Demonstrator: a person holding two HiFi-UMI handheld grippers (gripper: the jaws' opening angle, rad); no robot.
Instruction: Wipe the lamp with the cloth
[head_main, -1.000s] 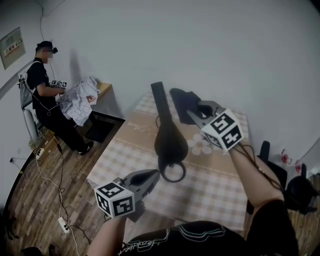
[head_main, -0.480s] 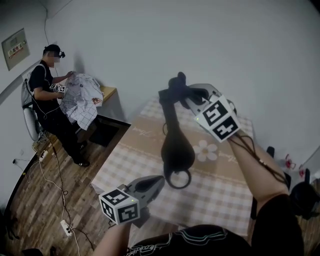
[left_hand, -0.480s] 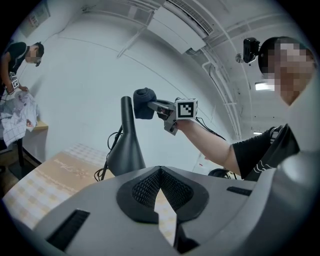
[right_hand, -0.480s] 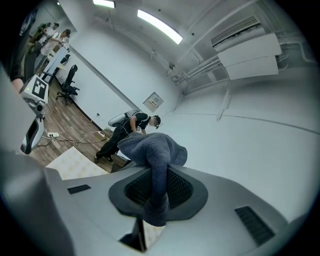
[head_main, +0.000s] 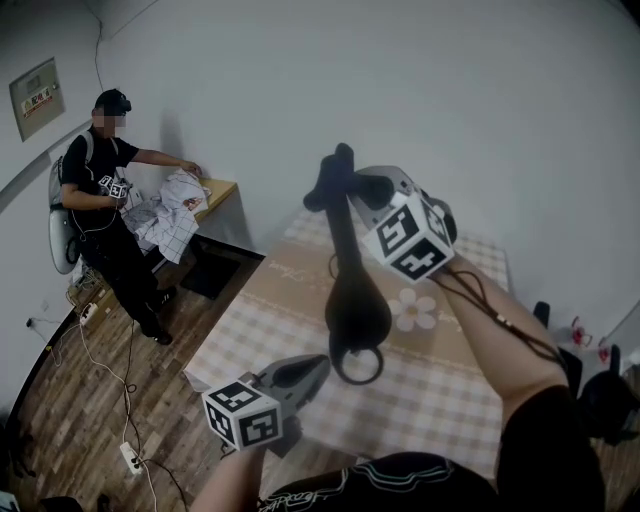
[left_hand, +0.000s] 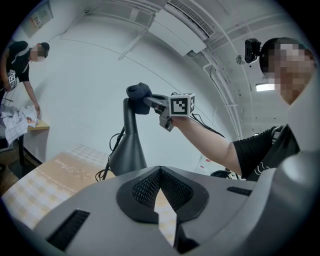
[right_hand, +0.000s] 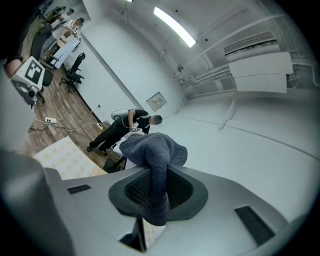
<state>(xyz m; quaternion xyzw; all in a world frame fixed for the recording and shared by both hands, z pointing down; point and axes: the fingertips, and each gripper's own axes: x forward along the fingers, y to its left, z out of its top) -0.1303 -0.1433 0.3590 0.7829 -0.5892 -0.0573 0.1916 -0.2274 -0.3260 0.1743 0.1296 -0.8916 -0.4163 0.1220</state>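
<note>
Head view, lower left: left gripper (head_main: 312, 366) held low over the bench's near edge, jaws pressed together on nothing, probably idle and clear of the wiping. At centre, lamp (head_main: 354, 300) standing on the bench, dark cone narrowing to a thin stem. At the stem's top end, cloth (head_main: 322, 190) bunched against it, pinched in the jaws of the right gripper (head_main: 352, 187), raised there, seemingly, to rub that upper part. Underneath, bench (head_main: 250, 320) in a checked cover with a flower print. At far left, a person (head_main: 100, 200) at a side desk, wood floor (head_main: 70, 400) with loose cables; bare white wall across the rest.
</note>
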